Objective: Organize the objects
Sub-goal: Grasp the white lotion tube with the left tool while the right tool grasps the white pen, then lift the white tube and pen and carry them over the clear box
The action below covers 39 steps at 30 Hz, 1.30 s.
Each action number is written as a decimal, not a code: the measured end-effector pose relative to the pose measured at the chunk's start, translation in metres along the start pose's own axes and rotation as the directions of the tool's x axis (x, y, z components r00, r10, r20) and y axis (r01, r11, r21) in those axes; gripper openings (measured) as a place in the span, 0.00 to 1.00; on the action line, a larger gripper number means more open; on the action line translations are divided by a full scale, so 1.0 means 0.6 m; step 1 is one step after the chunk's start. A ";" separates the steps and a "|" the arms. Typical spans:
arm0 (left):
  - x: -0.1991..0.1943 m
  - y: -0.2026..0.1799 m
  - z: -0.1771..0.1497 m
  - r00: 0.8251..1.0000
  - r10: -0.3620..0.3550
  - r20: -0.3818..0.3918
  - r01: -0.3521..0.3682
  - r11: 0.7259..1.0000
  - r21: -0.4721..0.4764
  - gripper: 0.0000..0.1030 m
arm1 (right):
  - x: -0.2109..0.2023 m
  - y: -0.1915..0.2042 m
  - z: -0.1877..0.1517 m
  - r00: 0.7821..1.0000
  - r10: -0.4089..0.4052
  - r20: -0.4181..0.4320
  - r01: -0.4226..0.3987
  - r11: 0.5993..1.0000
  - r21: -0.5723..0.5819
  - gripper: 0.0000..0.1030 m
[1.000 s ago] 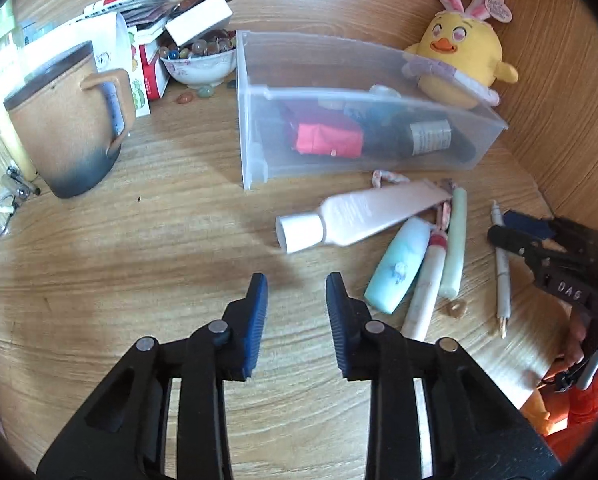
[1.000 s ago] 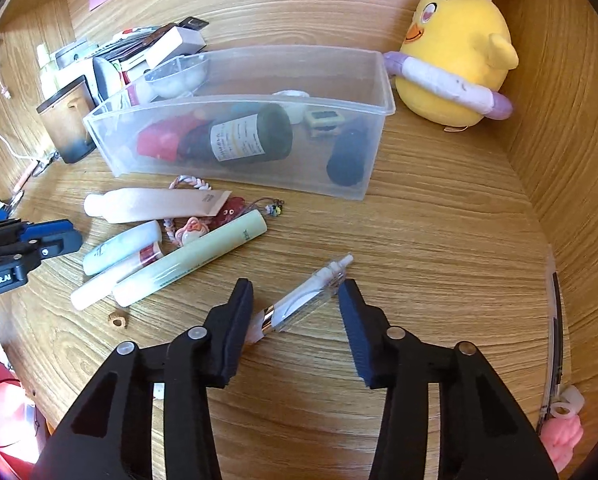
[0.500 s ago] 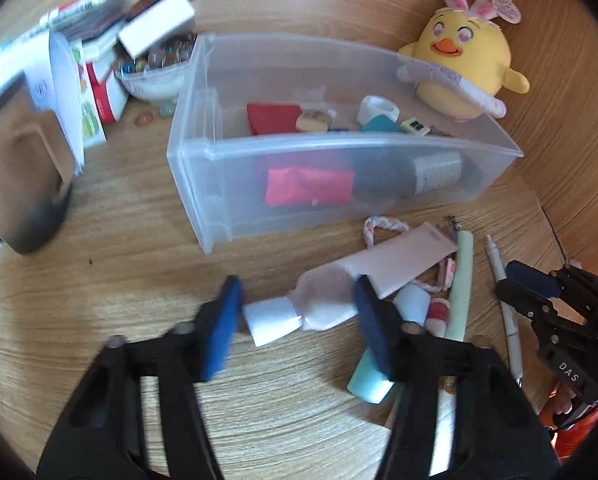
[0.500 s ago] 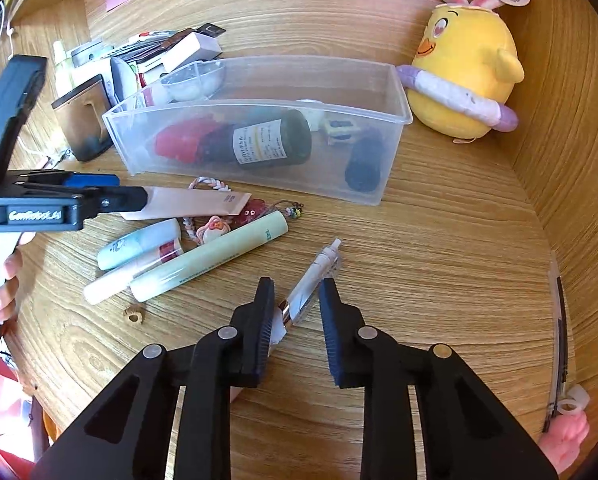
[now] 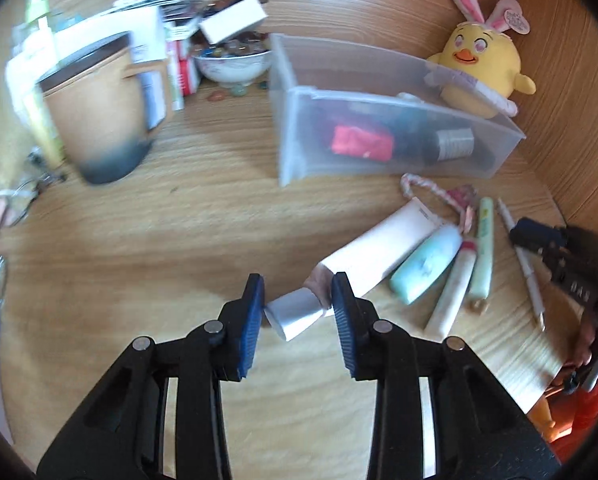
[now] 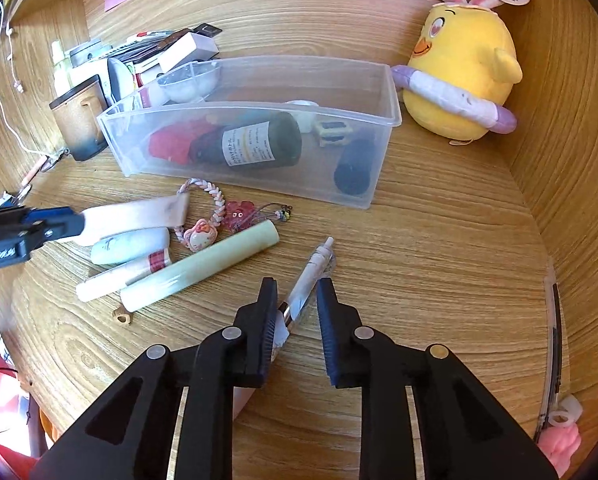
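While the wooden desk (image 6: 439,240) takes up both views, the clear plastic bin (image 6: 379,80) is seen lying near its back, and a dark bottle (image 6: 259,144) and a red packet (image 6: 167,144) are laid inside it. A yellow plush chick (image 6: 463,72) is propped just beside the bin's right end, against the wooden side wall. A brown mug (image 5: 99,108) is set well to the left of the bin, with a bowl of coloured stones (image 5: 235,64) behind it.

In front of the bin a loose cluster is spread on the desk: a pink tube (image 5: 383,248), a pale blue tube (image 5: 427,264), a white tube (image 5: 453,288), a long pale green tube (image 6: 203,272) and a braided cord with charms (image 6: 215,204).

The left gripper (image 5: 297,312) is seen at the cap end of the pink tube; its jaws have just been closing, and the white cap (image 5: 295,314) is caught between the blue pads, pressed on both sides. The tube's body is left lying toward the cluster, touching the pale blue tube.

The right gripper (image 6: 297,312) is held low over the desk's front, apart from the cluster. Its jaws are drawn narrow, and a slim white pen (image 6: 311,276) is clamped between them at its lower end, its tip pointed toward the bin.

A small tan bead (image 6: 122,316) is left by the green tube's near end.
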<state>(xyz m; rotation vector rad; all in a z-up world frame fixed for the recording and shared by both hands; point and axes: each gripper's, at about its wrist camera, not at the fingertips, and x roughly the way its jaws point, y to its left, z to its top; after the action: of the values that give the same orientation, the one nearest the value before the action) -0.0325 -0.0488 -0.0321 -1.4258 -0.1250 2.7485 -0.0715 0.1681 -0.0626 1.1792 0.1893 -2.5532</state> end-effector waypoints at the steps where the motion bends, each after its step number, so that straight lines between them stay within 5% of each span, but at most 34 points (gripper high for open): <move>1: -0.004 0.006 -0.005 1.000 0.004 -0.005 -0.004 1.000 -0.009 0.34 | 0.000 0.001 0.001 1.000 -0.002 0.000 0.002 1.000 -0.006 0.18; 6: -0.022 0.010 -0.028 0.999 0.007 -0.038 -0.008 1.000 -0.004 0.34 | 0.003 0.002 0.002 1.000 0.011 -0.019 -0.011 1.000 0.002 0.19; 10: -0.018 -0.004 -0.036 0.999 0.027 -0.041 -0.025 0.999 0.036 0.48 | 0.004 -0.009 -0.001 0.999 0.031 -0.039 -0.029 0.998 0.054 0.34; 14: -0.009 -0.015 -0.043 0.999 0.033 -0.025 -0.031 0.997 0.066 0.51 | -0.004 -0.011 -0.011 0.999 0.011 -0.039 -0.008 0.998 0.061 0.40; 18: -0.009 -0.027 -0.049 0.999 0.040 0.011 -0.041 0.995 0.087 0.38 | -0.012 -0.003 -0.024 1.000 -0.008 -0.022 0.009 0.999 0.051 0.40; 22: -0.017 -0.041 -0.059 1.000 0.027 -0.002 -0.026 0.993 0.119 0.20 | -0.017 0.007 -0.031 1.000 -0.022 -0.010 0.022 0.999 0.034 0.31; 29: -0.025 -0.051 -0.071 1.000 0.007 -0.007 -0.006 0.991 0.132 0.21 | -0.022 0.014 -0.036 1.000 -0.011 0.002 0.011 1.000 0.021 0.18; 33: -0.017 -0.043 -0.061 1.000 -0.019 0.011 0.017 0.995 0.103 0.29 | -0.023 0.018 -0.039 1.000 -0.008 0.017 0.008 1.000 0.019 0.18; 39: -0.005 -0.050 -0.053 0.998 -0.002 0.069 -0.006 0.993 0.116 0.22 | -0.023 0.017 -0.040 0.999 -0.005 0.040 0.003 0.999 0.054 0.13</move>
<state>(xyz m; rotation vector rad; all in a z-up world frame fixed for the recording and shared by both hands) -0.0045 -0.0172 -0.0451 -1.3046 0.0342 2.7565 -0.0422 0.1675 -0.0674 1.1472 0.1138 -2.5981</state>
